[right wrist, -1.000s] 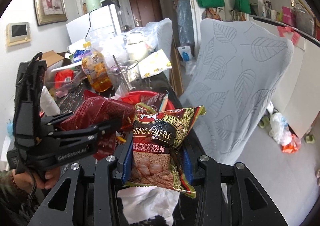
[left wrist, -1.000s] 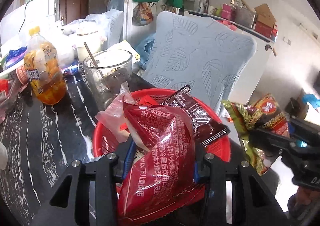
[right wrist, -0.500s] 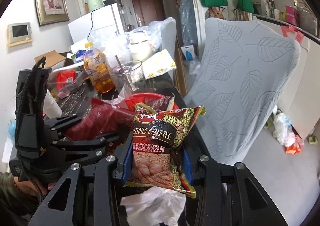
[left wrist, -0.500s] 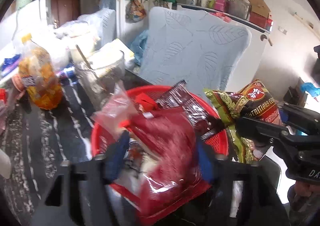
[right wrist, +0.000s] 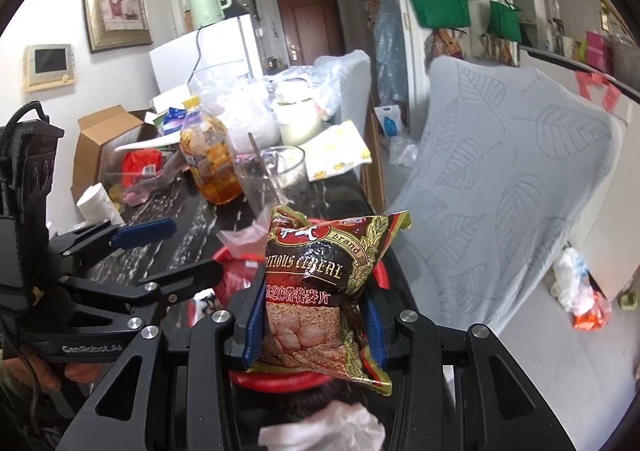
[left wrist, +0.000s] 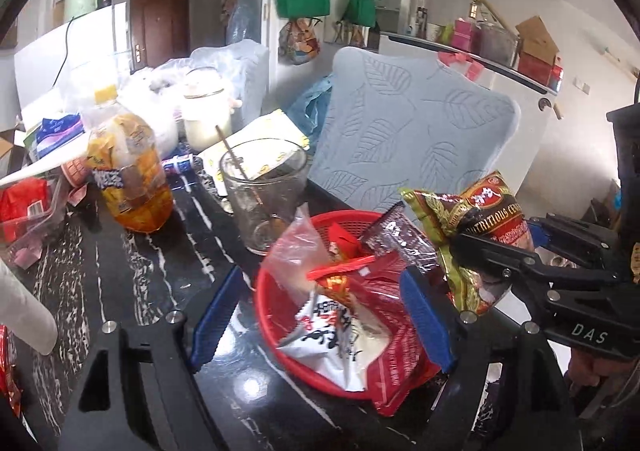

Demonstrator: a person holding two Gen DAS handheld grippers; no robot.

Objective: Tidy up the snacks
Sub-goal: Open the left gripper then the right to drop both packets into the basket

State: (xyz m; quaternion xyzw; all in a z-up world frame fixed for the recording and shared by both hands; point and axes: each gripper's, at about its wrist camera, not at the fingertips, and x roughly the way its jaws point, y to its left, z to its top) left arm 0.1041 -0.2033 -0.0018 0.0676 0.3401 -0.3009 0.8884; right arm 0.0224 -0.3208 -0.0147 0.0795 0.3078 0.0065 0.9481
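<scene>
- Red basket (left wrist: pixel 276 315): stood on the dark marbled table (left wrist: pixel 132 275), just in front of a glass jar (left wrist: pixel 262 195).
- Left gripper (left wrist: pixel 320 315): jaws had just been opening and stood released, blue pads either side of the basket, pressing nothing.
- Red packet (left wrist: pixel 400 355): lay in the basket, spilling over its near rim.
- Right gripper (right wrist: pixel 312 325): clenched on the cereal bag (right wrist: pixel 320 283), held upright just above the basket's right edge.
</scene>
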